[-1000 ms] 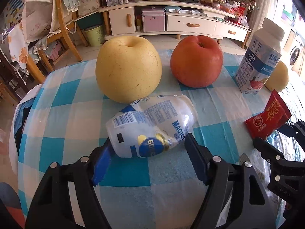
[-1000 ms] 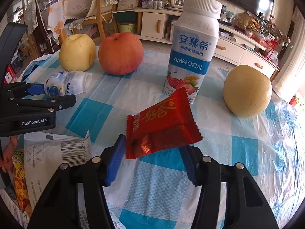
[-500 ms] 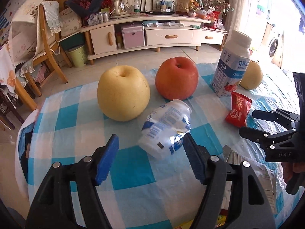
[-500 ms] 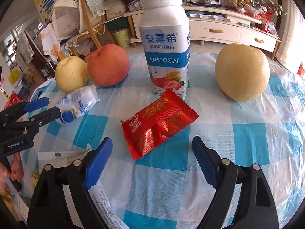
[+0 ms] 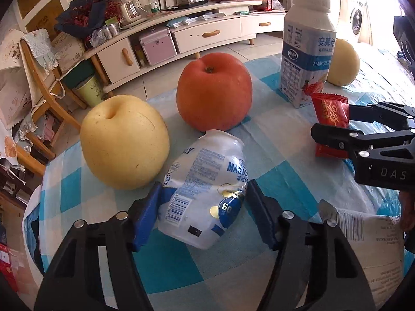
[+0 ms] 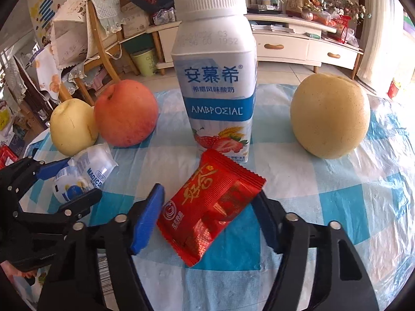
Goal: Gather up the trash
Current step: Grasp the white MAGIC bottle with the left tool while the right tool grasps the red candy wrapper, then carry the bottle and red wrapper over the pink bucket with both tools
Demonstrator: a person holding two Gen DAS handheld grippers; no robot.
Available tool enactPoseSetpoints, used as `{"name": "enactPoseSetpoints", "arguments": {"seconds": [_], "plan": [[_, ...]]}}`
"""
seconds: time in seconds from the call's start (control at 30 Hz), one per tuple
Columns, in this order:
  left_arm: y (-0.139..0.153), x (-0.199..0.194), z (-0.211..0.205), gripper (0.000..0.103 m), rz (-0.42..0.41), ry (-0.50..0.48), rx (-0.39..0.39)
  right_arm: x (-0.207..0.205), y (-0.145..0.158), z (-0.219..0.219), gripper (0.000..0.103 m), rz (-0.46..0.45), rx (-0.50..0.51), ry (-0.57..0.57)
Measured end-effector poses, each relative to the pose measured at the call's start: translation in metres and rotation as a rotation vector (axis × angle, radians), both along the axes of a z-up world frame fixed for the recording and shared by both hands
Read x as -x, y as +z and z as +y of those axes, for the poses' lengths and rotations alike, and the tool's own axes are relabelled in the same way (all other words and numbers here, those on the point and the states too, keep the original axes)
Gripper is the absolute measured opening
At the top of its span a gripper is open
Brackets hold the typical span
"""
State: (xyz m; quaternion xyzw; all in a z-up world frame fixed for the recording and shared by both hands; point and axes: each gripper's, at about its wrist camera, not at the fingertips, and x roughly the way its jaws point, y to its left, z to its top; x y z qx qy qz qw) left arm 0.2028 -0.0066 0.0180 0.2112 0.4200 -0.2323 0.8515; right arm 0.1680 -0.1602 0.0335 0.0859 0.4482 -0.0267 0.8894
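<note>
Nearest the left wrist camera, the left hand-held gripper (image 5: 203, 207) has its jaws closing around a crumpled small white bottle (image 5: 207, 194) that lies on its side on the counter (image 5: 285, 181), which is covered in a blue-and-white checked cloth; both blue pads sit against the bottle's flanks, grasping it. In the right wrist view, the right hand-held gripper (image 6: 207, 217) is also closing its jaws, with a red snack wrapper (image 6: 210, 202) between them; the right pad meets the wrapper's edge while a sliver of cloth shows beside the left pad, so the pinch looks partial and the wrapper is not clearly clenched. The wrapper lies flat on the cloth just in front of an upright yogurt drink bottle (image 6: 215, 83) with a white cap. A printed paper package (image 5: 363, 238) lies at the counter's near edge between the two tools. Just beyond the crumpled bottle stand a yellow pear (image 5: 124, 142) and a red apple (image 5: 214, 90), close together, the pear to the left. A second yellow pear (image 6: 329, 116) sits right of the yogurt bottle, well apart from the wrapper. Past the counter, a wooden chair (image 6: 103, 51) draped with cloths stands on the tiled floor, and a long white cabinet (image 5: 207, 33) runs along the wall.
</note>
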Motion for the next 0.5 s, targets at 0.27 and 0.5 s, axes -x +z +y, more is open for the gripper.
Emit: {"name": "enactPoseSetpoints", "arguments": {"seconds": [0.27, 0.5], "plan": [[0.000, 0.004, 0.008, 0.063, 0.034, 0.055, 0.065, 0.011, 0.001, -0.006, 0.046, -0.001, -0.001, 0.011], [-0.001, 0.018, 0.017, 0.063, 0.071, 0.100, 0.138, 0.026, 0.011, -0.006, 0.043, -0.008, 0.001, 0.034]]}}
